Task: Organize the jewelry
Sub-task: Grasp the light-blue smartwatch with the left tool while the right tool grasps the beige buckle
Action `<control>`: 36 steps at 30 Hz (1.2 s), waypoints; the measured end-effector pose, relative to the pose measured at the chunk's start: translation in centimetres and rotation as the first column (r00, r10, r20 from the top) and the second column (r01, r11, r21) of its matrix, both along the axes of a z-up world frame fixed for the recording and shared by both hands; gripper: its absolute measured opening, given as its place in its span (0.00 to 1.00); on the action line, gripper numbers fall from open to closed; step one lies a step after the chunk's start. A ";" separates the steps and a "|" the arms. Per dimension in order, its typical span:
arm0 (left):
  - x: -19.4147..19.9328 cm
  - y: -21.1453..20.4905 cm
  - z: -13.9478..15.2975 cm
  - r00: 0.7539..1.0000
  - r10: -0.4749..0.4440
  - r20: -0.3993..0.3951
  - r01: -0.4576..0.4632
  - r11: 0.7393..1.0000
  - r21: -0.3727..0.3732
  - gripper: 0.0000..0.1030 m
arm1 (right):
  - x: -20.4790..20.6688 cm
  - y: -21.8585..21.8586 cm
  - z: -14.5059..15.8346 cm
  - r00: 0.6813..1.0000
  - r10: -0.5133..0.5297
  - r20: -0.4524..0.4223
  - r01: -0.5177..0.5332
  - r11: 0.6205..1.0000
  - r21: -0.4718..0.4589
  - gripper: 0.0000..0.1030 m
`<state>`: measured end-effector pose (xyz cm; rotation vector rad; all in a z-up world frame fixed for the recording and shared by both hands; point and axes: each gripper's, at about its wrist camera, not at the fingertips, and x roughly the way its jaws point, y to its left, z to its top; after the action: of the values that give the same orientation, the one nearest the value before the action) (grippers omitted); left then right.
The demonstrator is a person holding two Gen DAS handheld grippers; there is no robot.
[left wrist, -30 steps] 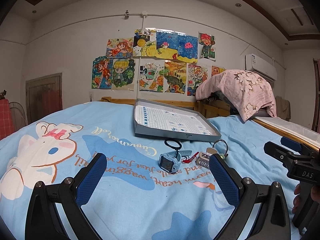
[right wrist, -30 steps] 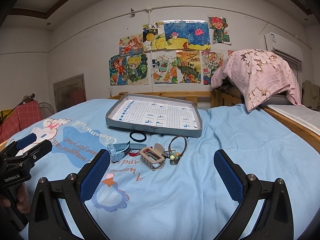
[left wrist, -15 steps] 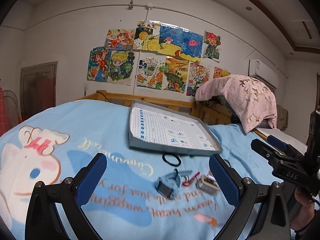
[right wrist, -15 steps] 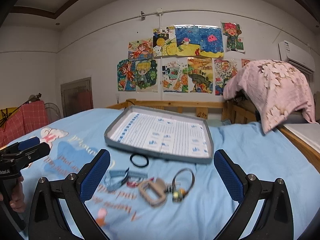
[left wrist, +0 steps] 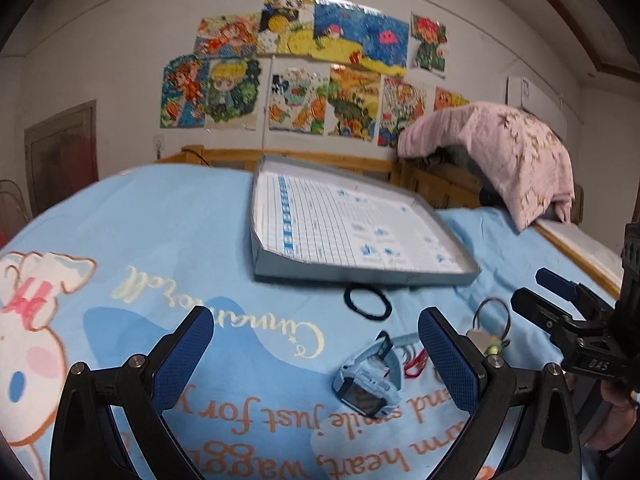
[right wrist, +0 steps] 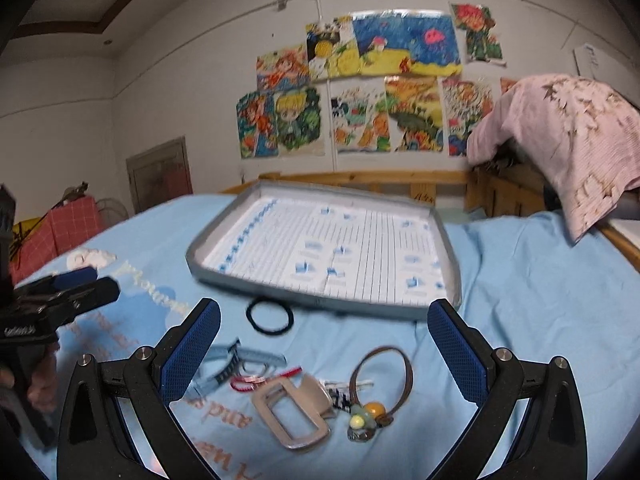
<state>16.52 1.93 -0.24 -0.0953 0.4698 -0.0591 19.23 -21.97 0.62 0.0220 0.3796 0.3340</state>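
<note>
- On the bed [left wrist: 168, 216], across the last second, we had brought both grippers down and forward, so the jewelry sat lower and larger in both wrist views than a second before.
- Our left gripper [left wrist: 316, 356] hung with its jaws spread wide and nothing between them; the blue watch [left wrist: 370, 380] lay just inside the right-hand finger, toward 4 o'clock in that view.
- Our right gripper [right wrist: 324, 354] was likewise wide open and empty, and the tan clasp-like piece [right wrist: 292, 412], the brown cord bracelet [right wrist: 382, 380] with its beads and a small red item [right wrist: 260, 380] now lay between its fingers at 6 o'clock.
- At 12 o'clock from that cluster the black hair tie [right wrist: 270, 316] lay just short of the grey tray [right wrist: 320, 300], which held no jewelry that we could see.
- Nothing on the bedsheet appeared shifted; only our viewpoints had closed in, with some motion blur.
- We judged the sorting not yet begun: each piece lay outside the tray, and the approach read as lining up a first pick, probably the watch on the left or the clasp on the right.
</note>
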 end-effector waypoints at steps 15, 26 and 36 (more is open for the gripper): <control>0.9 -1.0 -5.3 0.961 -0.240 -0.136 0.235 0.970 -0.054 0.99 | 1.1 -0.5 -5.7 0.950 0.197 -0.240 -0.197 0.980 0.023 0.68; 2.1 -0.8 -6.2 0.941 -0.280 -0.192 0.267 0.959 -0.090 0.90 | 0.3 -0.2 -5.9 0.940 0.249 -0.234 -0.247 0.968 0.039 0.58; 4.1 -1.8 -7.3 0.920 -0.292 -0.262 0.284 0.956 -0.068 0.75 | 0.3 0.4 -6.7 0.922 0.267 -0.281 -0.269 0.963 0.032 0.53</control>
<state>20.66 0.12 -7.50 -0.0617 0.7543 -0.3461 19.56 -21.54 -6.07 0.0108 0.6714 0.6046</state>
